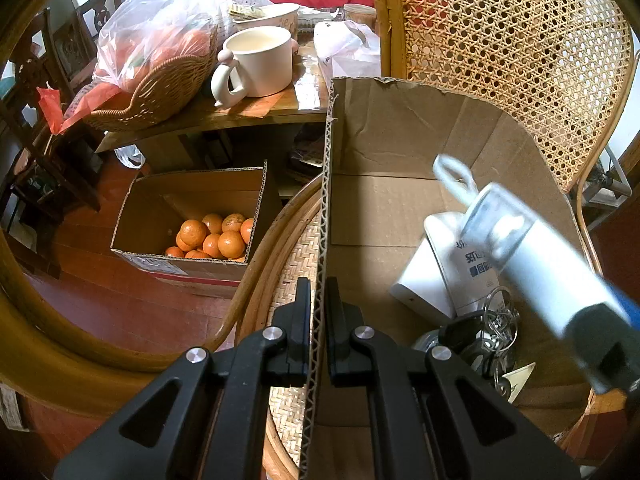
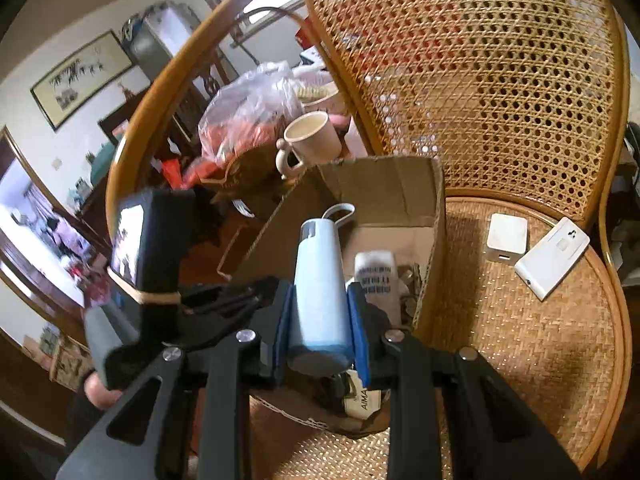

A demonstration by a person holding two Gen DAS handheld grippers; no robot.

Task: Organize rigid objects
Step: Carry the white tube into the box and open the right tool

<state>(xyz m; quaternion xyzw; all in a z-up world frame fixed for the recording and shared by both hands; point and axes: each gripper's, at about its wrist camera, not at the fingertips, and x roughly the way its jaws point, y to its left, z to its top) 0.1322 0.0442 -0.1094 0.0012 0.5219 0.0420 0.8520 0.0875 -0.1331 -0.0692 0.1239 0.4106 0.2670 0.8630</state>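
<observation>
Bottle: a pale blue cylindrical bottle with a loop strap at its cap is sitting at the lower centre of the right wrist view, over the open cardboard box; its long axis is running up the frame, cap end away from the camera.
Right gripper: the right gripper is clamping the bottle between its blue pads, jaws narrowed onto the smooth body.
Same bottle, other view: it is crossing the right half of the left wrist frame as a blurred slanted bar, cap toward upper left.
Cardboard box: the brown corrugated cardboard box is resting on the woven seat of the cane chair.
Left gripper: the left gripper is pinching the box's left wall, jaws nearly closed on the corrugated edge.
Inside the box: a white labelled container and a bunch of keys are lying under the bottle's path.
On the seat: a white charger block and a flat white device are lying just right of the box.
Around: a cream mug and a wicker basket are standing on a table at upper left; a box of oranges is sitting on the floor.
</observation>
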